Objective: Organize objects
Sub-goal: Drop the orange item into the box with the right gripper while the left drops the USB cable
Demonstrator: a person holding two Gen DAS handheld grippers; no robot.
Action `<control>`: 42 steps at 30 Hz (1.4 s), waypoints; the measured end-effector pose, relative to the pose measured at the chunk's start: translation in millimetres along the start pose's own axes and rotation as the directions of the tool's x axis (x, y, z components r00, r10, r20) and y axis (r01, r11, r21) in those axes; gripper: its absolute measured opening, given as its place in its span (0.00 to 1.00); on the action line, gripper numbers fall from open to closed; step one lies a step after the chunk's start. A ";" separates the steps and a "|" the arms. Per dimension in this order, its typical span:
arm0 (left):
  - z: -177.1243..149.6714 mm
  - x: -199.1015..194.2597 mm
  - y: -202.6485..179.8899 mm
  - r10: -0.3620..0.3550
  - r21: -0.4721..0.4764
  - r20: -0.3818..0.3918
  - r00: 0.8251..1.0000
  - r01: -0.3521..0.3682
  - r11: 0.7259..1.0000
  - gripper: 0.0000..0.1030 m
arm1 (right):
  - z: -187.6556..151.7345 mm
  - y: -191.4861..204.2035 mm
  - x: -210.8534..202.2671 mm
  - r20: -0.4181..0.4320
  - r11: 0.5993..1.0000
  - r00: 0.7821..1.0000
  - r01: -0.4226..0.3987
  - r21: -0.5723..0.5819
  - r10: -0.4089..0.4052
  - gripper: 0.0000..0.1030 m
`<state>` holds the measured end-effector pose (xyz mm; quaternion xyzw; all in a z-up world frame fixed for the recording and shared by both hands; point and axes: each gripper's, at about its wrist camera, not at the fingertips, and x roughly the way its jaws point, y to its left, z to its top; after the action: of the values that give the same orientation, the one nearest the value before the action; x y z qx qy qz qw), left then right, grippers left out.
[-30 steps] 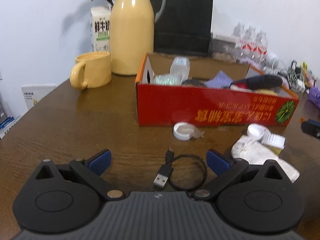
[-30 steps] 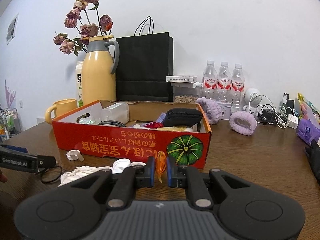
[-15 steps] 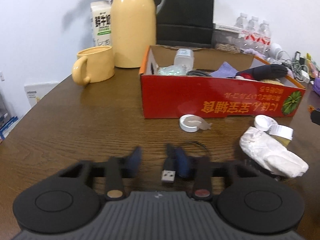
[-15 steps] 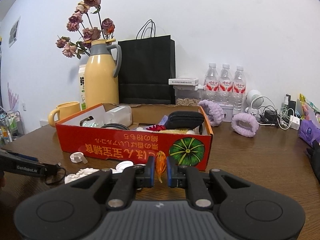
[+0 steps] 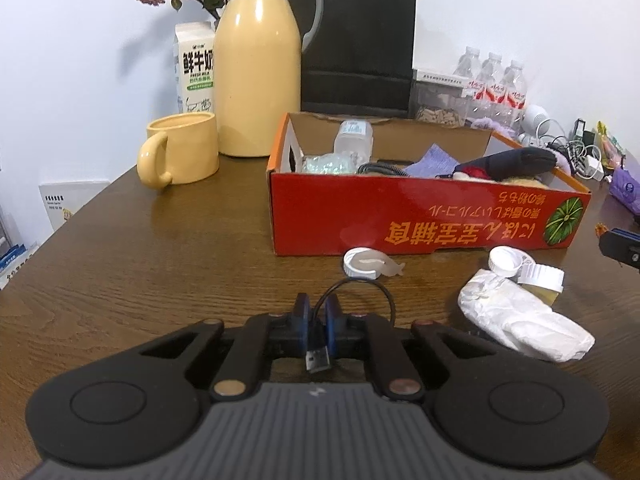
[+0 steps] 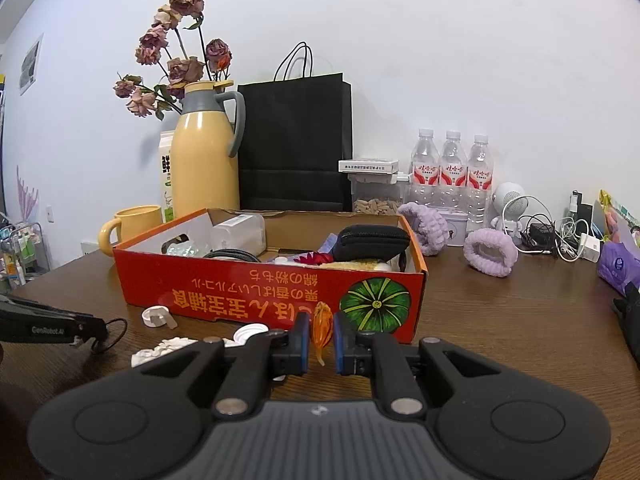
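Observation:
My left gripper (image 5: 316,312) is low over the wooden table, its jaws closing on a black USB cable (image 5: 318,357). The blue pads press the cable just behind the plug, and its loop lies on the table ahead. The open red cardboard box (image 5: 400,216) stands beyond it with several items inside. My right gripper (image 6: 321,340) is shut on a small orange object (image 6: 322,322) in front of the box's (image 6: 256,288) near right corner. The left gripper (image 6: 80,330) shows at the left edge of the right wrist view with the cable hanging from it.
A white lid (image 5: 362,264), crumpled white paper (image 5: 520,320) and a white-capped jar (image 5: 540,280) lie near the box. A yellow mug (image 5: 180,152), yellow thermos (image 5: 258,72), milk carton and black bag stand behind. Purple hair bands (image 6: 490,252), water bottles and chargers fill the right.
The left jaws went from wide open to closed around the USB cable's plug end. The right gripper kept still with the orange object in it.

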<state>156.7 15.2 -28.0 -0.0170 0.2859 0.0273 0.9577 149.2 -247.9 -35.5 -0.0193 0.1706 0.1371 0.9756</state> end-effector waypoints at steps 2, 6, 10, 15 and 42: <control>0.0 -2.3 -1.0 -0.004 0.004 0.015 1.000 0.004 1.000 0.09 | 0.1 0.1 -0.4 0.002 1.000 1.000 -0.001 -0.002 0.001 0.11; 0.3 -8.3 -2.0 -0.009 0.003 0.054 0.999 0.008 1.000 0.09 | 0.3 -0.2 -0.8 0.007 1.000 1.000 -0.001 -0.004 0.001 0.11; 1.3 -13.7 -3.1 -0.009 -0.001 0.082 0.997 0.009 1.000 0.09 | 0.1 -0.2 -1.8 0.011 1.000 1.000 -0.003 -0.004 0.003 0.11; 11.6 -24.2 -8.0 -0.036 0.000 0.130 0.991 0.036 0.999 0.09 | 4.2 2.2 -4.3 0.043 1.000 0.999 -0.007 -0.017 0.008 0.11; 121.8 53.9 -32.1 -0.045 -0.002 0.213 0.976 0.046 0.999 0.09 | 79.4 26.9 115.4 0.088 0.997 0.995 -0.049 -0.063 0.055 0.11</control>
<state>270.3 -8.7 44.8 -0.0239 0.1810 0.0080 0.9832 272.3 -185.3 0.4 -0.0382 0.1228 0.1684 0.9773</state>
